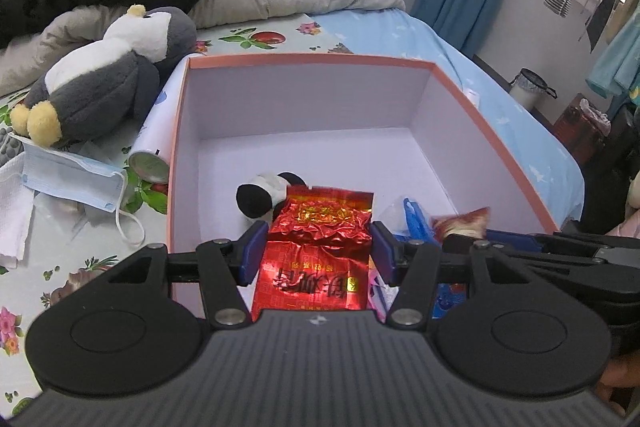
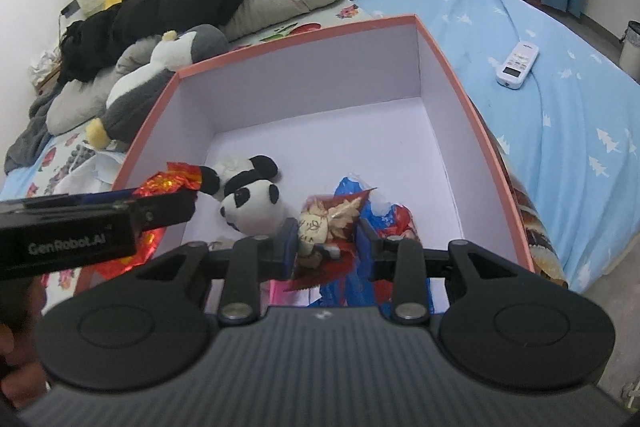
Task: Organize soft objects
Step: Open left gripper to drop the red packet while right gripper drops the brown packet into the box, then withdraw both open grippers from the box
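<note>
Left wrist view: left claw clamped on red foil packet over box, right claw gripping small wrapped packet inside box beside panda toy.

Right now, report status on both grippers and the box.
Left gripper shut on red foil packet. Right gripper shut on snack packet. Both over box, panda plush inside.
</note>
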